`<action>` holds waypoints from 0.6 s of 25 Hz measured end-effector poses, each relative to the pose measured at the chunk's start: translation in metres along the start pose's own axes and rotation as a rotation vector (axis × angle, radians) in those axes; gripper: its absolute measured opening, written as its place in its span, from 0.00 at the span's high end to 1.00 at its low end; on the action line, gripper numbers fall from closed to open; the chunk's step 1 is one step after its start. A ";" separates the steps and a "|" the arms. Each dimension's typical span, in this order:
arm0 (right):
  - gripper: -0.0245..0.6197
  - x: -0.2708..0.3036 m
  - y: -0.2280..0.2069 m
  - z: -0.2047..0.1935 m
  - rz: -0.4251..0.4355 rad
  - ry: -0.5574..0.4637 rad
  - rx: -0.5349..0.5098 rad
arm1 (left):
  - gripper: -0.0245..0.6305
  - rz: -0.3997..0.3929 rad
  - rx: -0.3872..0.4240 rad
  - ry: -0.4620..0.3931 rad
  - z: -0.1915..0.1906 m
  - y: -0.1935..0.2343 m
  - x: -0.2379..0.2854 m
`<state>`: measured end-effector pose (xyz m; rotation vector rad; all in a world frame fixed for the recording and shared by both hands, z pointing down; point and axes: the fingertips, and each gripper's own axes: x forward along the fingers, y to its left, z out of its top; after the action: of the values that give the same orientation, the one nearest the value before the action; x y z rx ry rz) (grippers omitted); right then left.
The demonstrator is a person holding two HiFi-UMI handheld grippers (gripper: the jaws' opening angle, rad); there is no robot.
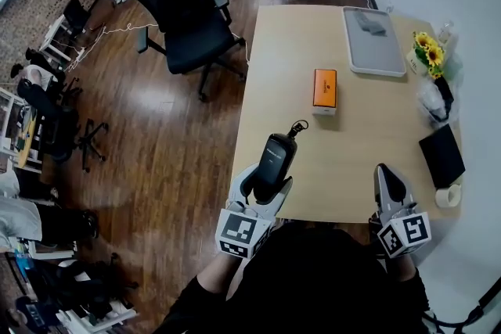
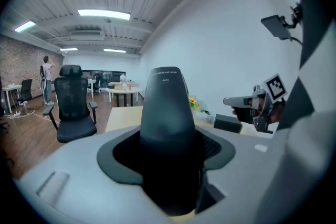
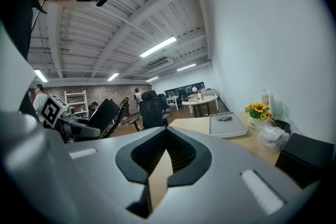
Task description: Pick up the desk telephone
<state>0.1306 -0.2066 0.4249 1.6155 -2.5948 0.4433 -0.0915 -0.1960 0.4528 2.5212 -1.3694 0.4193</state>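
The black telephone handset (image 1: 275,156) stands up between the jaws of my left gripper (image 1: 266,182), which is shut on its lower end. It is held over the table's front left edge, and a short cord (image 1: 298,126) curls from its top. In the left gripper view the handset (image 2: 167,113) fills the middle, rising out of the left gripper (image 2: 168,165). My right gripper (image 1: 389,177) hovers over the front right of the table with its jaws together and nothing between them. The right gripper (image 3: 163,165) shows only a thin slit in its own view.
On the wooden table (image 1: 352,145) lie an orange box (image 1: 325,88), a grey tray (image 1: 373,51), sunflowers (image 1: 429,52), a clear plastic bag (image 1: 433,102), a black box (image 1: 442,155) and a tape roll (image 1: 448,197). A black office chair (image 1: 180,12) stands to the left.
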 end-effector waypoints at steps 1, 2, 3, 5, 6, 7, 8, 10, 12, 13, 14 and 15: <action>0.96 0.001 0.000 0.001 0.003 -0.003 -0.002 | 0.56 0.024 0.012 -0.030 0.004 0.000 -0.003; 0.96 0.001 0.000 0.001 0.004 -0.005 -0.002 | 0.56 0.047 0.027 -0.064 0.009 -0.001 -0.005; 0.96 0.002 -0.001 0.001 0.006 -0.005 -0.003 | 0.56 0.062 0.043 -0.098 0.017 -0.002 -0.006; 0.96 0.002 -0.003 0.000 0.006 -0.002 -0.003 | 0.56 0.065 0.054 -0.125 0.027 -0.006 -0.005; 0.96 0.002 -0.004 0.000 0.005 0.000 -0.003 | 0.56 0.058 0.051 -0.122 0.028 -0.008 -0.004; 0.96 0.002 -0.004 -0.001 0.004 0.001 -0.002 | 0.56 0.051 0.045 -0.116 0.027 -0.009 -0.002; 0.96 0.001 -0.004 -0.001 0.003 0.001 -0.002 | 0.56 0.047 0.041 -0.112 0.026 -0.009 -0.001; 0.96 0.000 -0.004 -0.001 0.000 0.001 -0.001 | 0.56 0.046 0.037 -0.105 0.025 -0.009 -0.001; 0.96 -0.001 -0.006 -0.001 -0.005 -0.001 0.000 | 0.56 0.050 0.038 -0.101 0.025 -0.009 -0.001; 0.96 -0.001 -0.007 -0.001 -0.008 -0.001 0.001 | 0.56 0.053 0.040 -0.102 0.025 -0.009 0.000; 0.96 -0.002 -0.008 -0.002 -0.010 -0.001 0.002 | 0.56 0.055 0.043 -0.105 0.025 -0.009 0.000; 0.96 -0.002 -0.009 -0.002 -0.012 -0.002 0.002 | 0.56 0.057 0.046 -0.111 0.026 -0.008 0.001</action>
<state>0.1397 -0.2080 0.4280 1.6325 -2.5850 0.4447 -0.0806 -0.2009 0.4279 2.5828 -1.4908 0.3300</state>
